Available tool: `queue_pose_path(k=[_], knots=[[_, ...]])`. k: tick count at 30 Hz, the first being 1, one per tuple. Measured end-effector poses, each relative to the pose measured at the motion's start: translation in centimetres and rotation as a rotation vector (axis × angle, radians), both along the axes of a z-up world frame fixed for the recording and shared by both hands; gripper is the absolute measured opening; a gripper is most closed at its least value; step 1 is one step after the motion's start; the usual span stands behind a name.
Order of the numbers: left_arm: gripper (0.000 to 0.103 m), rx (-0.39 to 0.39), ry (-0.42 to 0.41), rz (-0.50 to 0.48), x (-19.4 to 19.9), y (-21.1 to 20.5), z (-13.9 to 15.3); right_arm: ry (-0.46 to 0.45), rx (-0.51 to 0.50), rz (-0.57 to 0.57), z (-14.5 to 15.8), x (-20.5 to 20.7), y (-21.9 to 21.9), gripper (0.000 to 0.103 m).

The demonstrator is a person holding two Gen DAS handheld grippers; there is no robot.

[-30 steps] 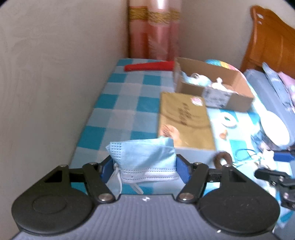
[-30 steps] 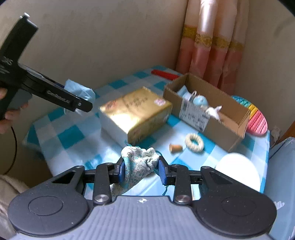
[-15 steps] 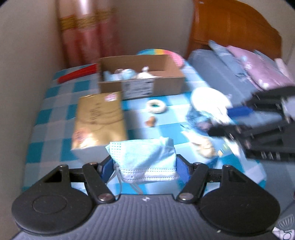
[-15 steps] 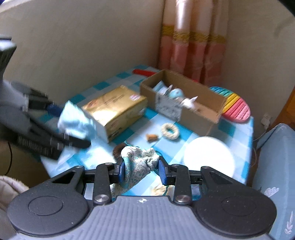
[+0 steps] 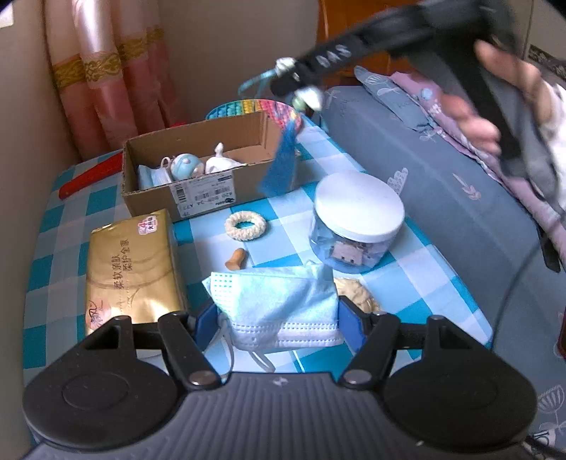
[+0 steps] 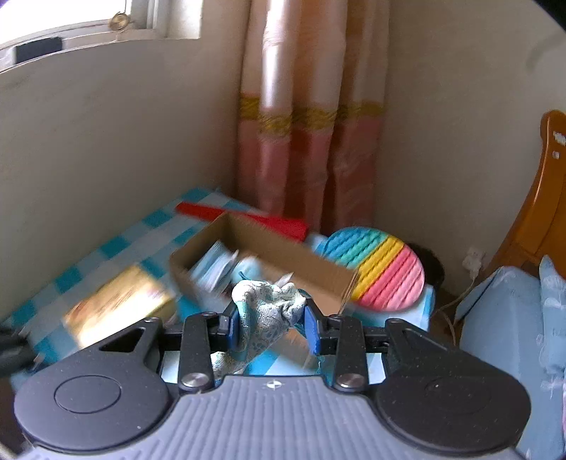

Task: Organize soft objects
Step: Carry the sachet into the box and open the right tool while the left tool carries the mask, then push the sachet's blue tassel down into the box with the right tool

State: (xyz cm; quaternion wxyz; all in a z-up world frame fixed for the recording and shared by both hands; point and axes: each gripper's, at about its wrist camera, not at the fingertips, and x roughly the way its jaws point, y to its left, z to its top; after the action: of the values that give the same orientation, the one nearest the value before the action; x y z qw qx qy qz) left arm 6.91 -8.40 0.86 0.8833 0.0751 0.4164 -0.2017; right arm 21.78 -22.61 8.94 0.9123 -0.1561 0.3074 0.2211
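Now the right gripper (image 6: 270,323), pinching a cloth (image 6: 267,308), is nearing the box (image 6: 283,254) just ahead; the left gripper (image 5: 277,318) is clamping a mask (image 5: 274,304) farther back.

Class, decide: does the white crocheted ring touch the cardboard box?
Apart. The left wrist view shows checked cloth between the crocheted ring and the cardboard box.

- Beige walls (image 6: 106,148) meet at a corner.
- Pink, gold-banded curtain (image 6: 300,141) hangs there.
- Daylit window (image 6: 88,21) above.
- Wooden headboard (image 6: 544,198) beside a blue-sheeted bed (image 5: 442,198).

Light-blue mask (image 5: 279,300), blue-checked tablecloth (image 5: 417,269)
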Motion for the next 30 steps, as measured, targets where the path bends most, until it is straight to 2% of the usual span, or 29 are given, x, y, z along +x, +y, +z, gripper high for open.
queue_pose_path(k=[4,7,11,13,15,17,21,26,30], knots=[[0.068,-0.006,-0.003,0.021,0.8,0.5,0.1,0.003,-0.046,-0.023,-0.6,4.4,0.9,0.04],[0.069,-0.006,0.001,0.036,1.4,1.0,-0.1,0.057,-0.054,-0.035,-2.0,7.2,1.3,0.041],[0.068,-0.004,0.004,0.05,1.9,1.6,-0.3,0.115,-0.055,-0.054,-4.0,8.9,1.6,0.064],[0.068,0.002,0.001,0.051,2.1,1.7,-0.3,0.139,-0.058,-0.05,-4.7,8.8,1.8,0.069],[0.069,0.009,-0.006,0.05,2.2,1.8,-0.2,0.139,-0.061,-0.054,-4.8,8.3,1.8,0.09],[0.069,0.013,-0.011,0.048,2.2,1.8,-0.2,0.121,-0.049,-0.041,-4.5,7.6,1.9,0.096],[0.068,0.018,-0.019,0.056,2.1,1.9,-0.1,0.106,-0.063,-0.032,-3.7,7.4,2.5,0.096],[0.069,0.026,-0.028,0.058,1.9,1.9,0.1,0.139,-0.063,-0.025,-3.6,7.1,2.6,0.096],[0.069,0.035,-0.032,0.056,1.9,1.9,0.1,0.136,-0.12,-0.014,-4.3,6.0,2.4,0.096]])
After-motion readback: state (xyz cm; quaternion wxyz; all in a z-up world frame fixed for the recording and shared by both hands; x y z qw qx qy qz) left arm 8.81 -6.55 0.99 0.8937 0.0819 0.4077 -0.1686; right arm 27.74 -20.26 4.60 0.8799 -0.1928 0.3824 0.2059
